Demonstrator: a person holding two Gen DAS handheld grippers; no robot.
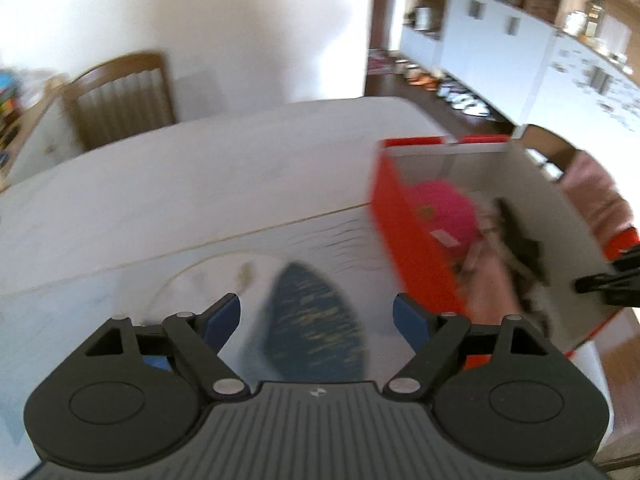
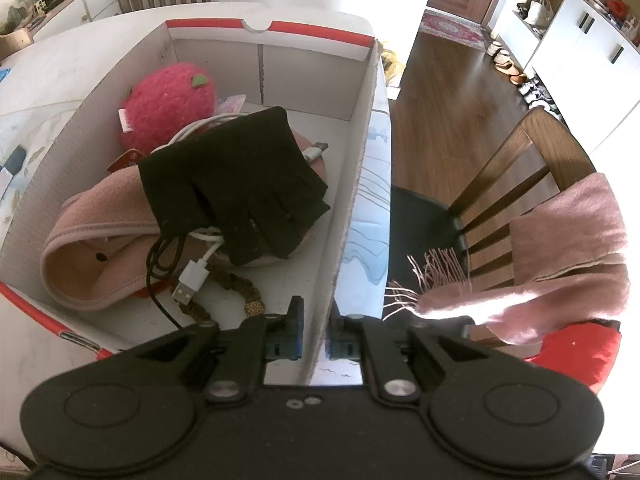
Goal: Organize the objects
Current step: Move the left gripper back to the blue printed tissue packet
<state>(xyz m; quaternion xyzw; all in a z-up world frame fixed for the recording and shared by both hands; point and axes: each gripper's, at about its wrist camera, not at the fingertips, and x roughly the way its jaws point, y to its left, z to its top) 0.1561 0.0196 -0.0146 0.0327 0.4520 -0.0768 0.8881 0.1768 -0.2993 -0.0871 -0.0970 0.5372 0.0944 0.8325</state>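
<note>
Red-edged cardboard box (image 2: 352, 152) holds a black glove (image 2: 236, 176); right gripper (image 2: 316, 340) pinches its wall, left gripper (image 1: 316, 316) fingers spread open.

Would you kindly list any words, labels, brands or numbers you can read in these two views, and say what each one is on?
No text can be read in either view.
Small white tag on the pink plush strawberry: too small to read.
Red hang tag beside the black knit glove: no legible print.
Small emblem on the left claw's body: a logo mark, no letters.
Red and white cardboard box: no readable print.
</note>
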